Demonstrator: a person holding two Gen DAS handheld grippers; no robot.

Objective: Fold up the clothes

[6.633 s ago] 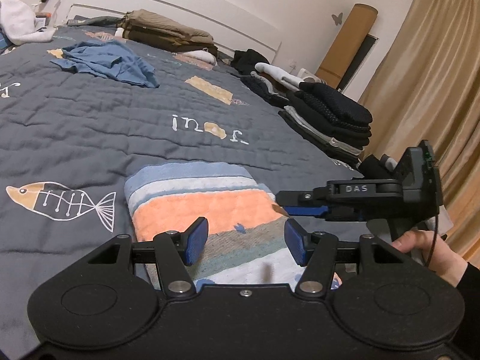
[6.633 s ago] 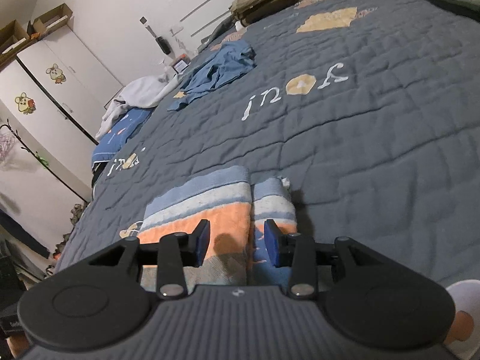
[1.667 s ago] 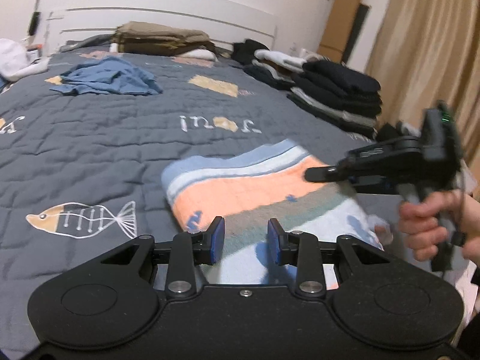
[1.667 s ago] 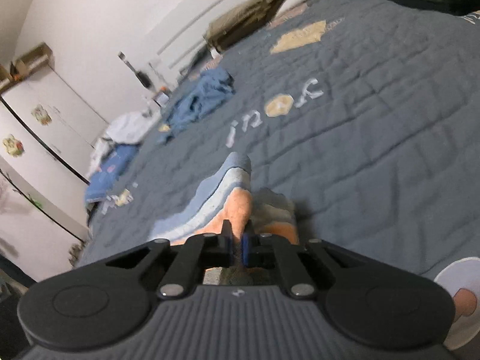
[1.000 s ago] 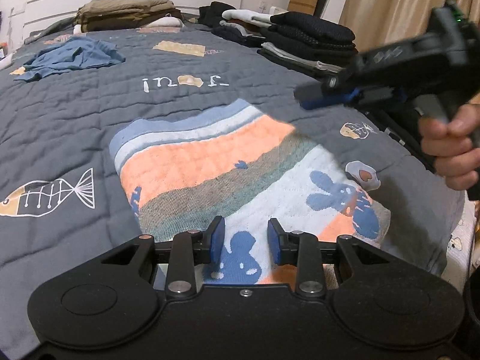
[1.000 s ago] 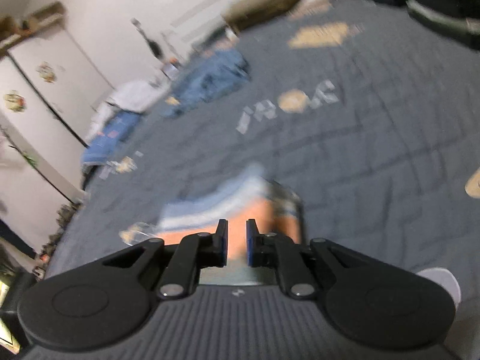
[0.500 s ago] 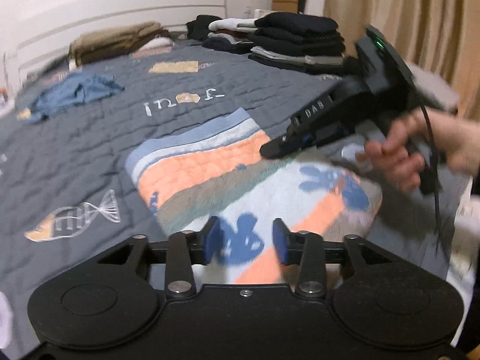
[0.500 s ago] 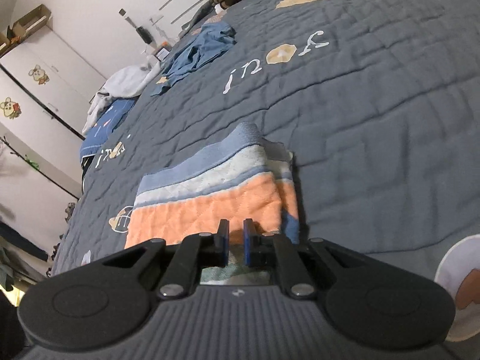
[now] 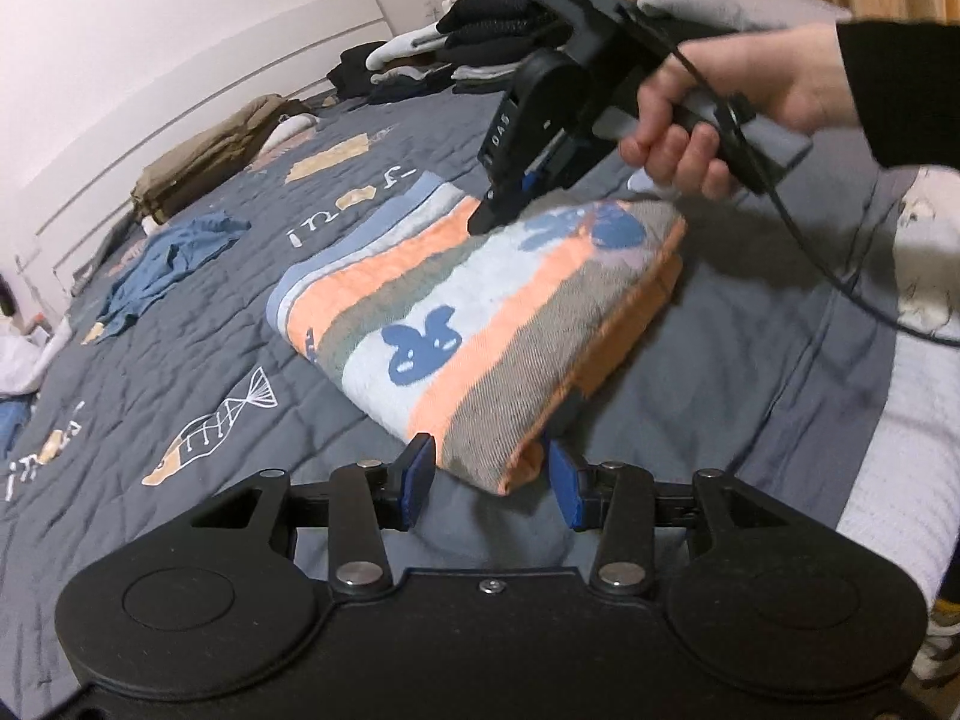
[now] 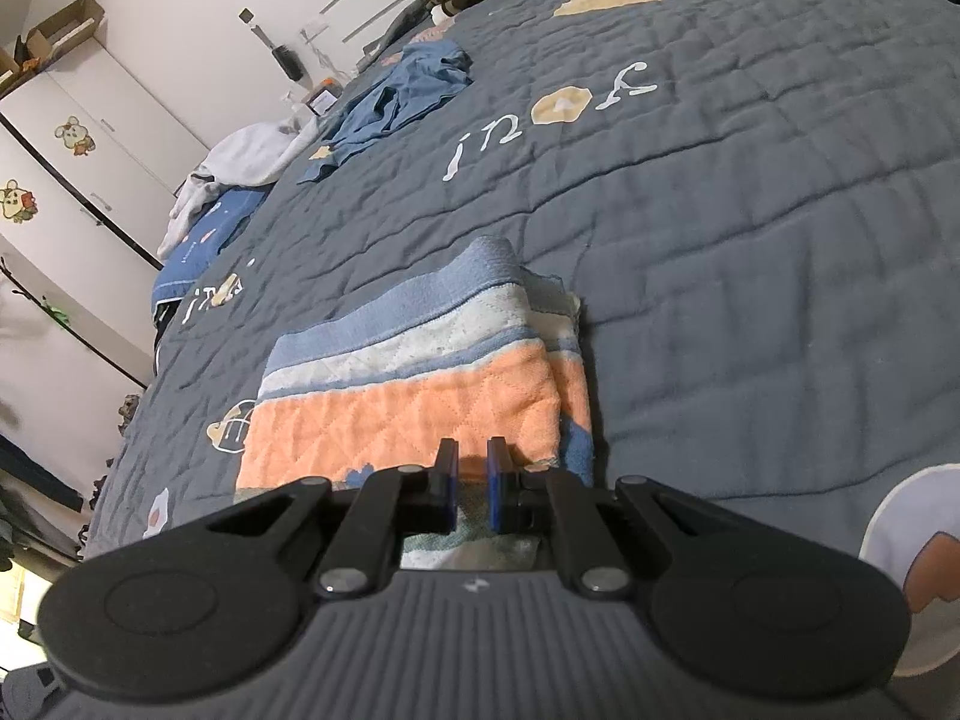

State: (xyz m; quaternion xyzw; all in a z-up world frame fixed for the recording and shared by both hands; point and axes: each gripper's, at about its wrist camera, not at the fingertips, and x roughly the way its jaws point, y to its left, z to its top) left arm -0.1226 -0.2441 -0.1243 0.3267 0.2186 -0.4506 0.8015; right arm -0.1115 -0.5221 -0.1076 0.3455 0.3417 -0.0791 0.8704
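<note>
A folded striped towel (image 9: 480, 312) in blue, orange, grey and white, with blue rabbit shapes, lies on the grey quilt (image 9: 198, 360). My left gripper (image 9: 489, 477) is open, and the towel's near corner sits between its blue pads without being pinched. A hand (image 9: 720, 102) holds my right gripper (image 9: 486, 222), whose tip rests on the towel's far orange stripe. In the right wrist view the right gripper (image 10: 472, 483) has its fingers nearly together over the towel (image 10: 408, 396), with no cloth between them.
A crumpled blue garment (image 9: 174, 258) lies farther up the bed. Stacks of folded dark clothes (image 9: 480, 42) and a khaki pile (image 9: 210, 150) line the headboard side. The bed's edge and a white sheet (image 9: 888, 420) are at the right. A white wardrobe (image 10: 90, 150) stands beyond.
The towel has been folded over, so its rabbit-patterned side now lies on top. My left gripper has opened wider at the near corner. The right gripper has come down onto the far stripe.
</note>
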